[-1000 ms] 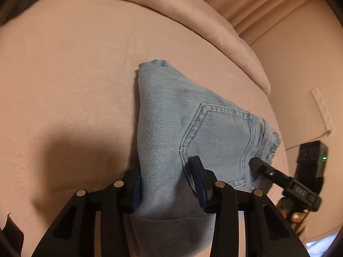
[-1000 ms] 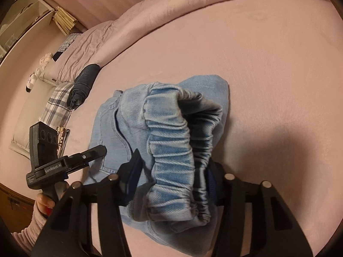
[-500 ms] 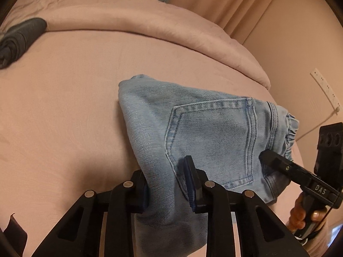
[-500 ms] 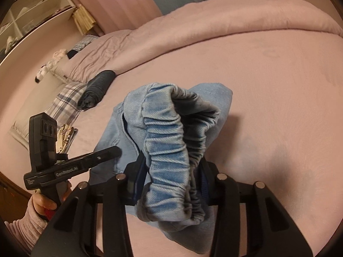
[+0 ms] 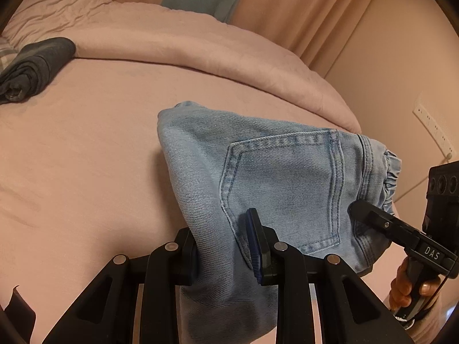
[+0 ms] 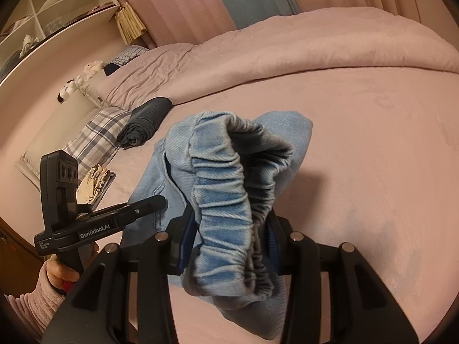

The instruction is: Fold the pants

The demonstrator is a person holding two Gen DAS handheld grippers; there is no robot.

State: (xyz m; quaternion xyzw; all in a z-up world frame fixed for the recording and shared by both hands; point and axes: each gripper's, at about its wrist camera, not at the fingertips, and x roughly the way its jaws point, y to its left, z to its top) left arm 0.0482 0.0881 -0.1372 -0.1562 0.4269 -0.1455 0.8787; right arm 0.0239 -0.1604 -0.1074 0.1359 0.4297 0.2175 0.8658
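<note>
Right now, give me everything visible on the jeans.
The jeans are light blue denim, folded into a compact bundle and held up off the pink bed, though a far corner may still touch it. A stitched back pocket faces the left wrist camera. The gathered elastic waistband bunches toward the right wrist camera. The left gripper is shut on the folded edge beside the pocket; the right gripper is shut on the waistband. Fabric sags below both.

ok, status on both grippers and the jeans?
Left gripper shut on jeans beside the back pocket. Right gripper shut on the elastic waistband. Jeans bunched, partly lifted off the bed. Nothing in the way.
</note>
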